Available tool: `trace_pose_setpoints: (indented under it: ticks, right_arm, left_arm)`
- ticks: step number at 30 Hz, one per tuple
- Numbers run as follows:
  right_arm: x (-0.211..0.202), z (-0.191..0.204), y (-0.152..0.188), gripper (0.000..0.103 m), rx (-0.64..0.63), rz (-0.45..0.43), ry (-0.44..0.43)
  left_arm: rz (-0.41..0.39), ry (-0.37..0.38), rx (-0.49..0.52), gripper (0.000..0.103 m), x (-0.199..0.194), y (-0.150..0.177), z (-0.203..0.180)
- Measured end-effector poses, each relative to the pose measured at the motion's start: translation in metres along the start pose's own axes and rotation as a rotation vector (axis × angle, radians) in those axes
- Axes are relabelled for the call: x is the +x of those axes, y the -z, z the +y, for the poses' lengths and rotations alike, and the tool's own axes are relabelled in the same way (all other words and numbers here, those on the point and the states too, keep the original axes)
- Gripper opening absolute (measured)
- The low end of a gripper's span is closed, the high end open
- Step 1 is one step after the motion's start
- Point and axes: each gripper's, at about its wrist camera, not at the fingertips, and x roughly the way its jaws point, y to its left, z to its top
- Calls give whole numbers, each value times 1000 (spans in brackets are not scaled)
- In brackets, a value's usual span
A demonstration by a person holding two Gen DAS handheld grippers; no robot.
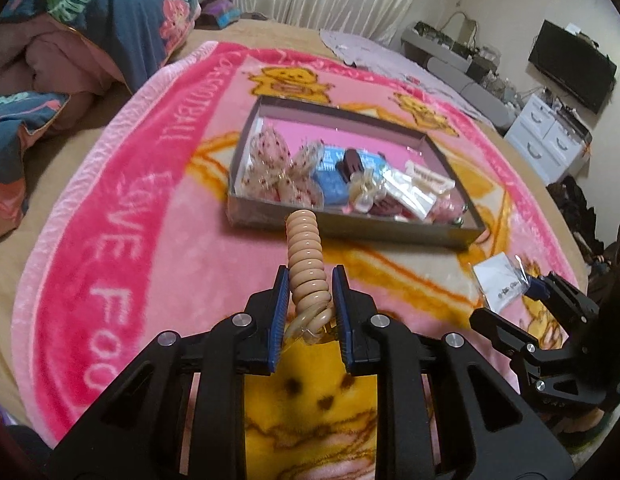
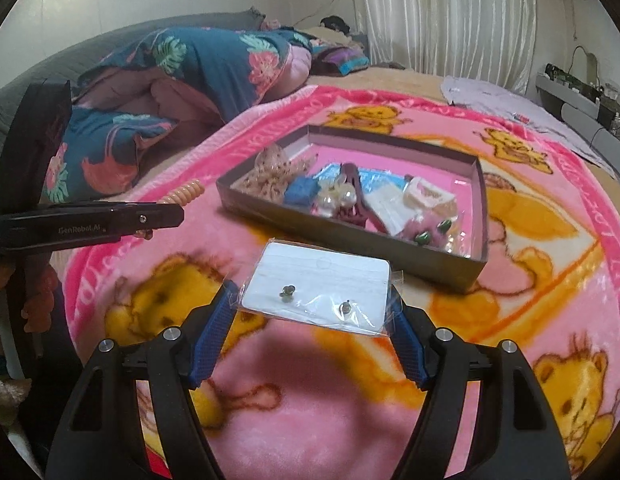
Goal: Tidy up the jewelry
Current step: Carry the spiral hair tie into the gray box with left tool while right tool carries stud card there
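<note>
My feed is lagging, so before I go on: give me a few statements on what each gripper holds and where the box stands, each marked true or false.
1. The left gripper is shut on a beige spiral hair tie. True.
2. The right gripper is empty. False: it holds a bagged white earring card by its side edges.
3. The grey box is empty. False: hair clips, packets and bows lie in it.
4. The box rests on the pink bear blanket. True.
5. The hair tie already lies in the box. False: it is between the left gripper's fingers, outside the box.
</note>
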Motion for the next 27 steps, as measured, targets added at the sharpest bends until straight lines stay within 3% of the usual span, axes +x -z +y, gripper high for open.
trace_pose_setpoints:
  ticks: [27]
  right_arm:
    - [-34, -82, -36, 71, 152, -139, 194]
  left_arm:
    - [-75, 73, 85, 14, 14, -66, -32]
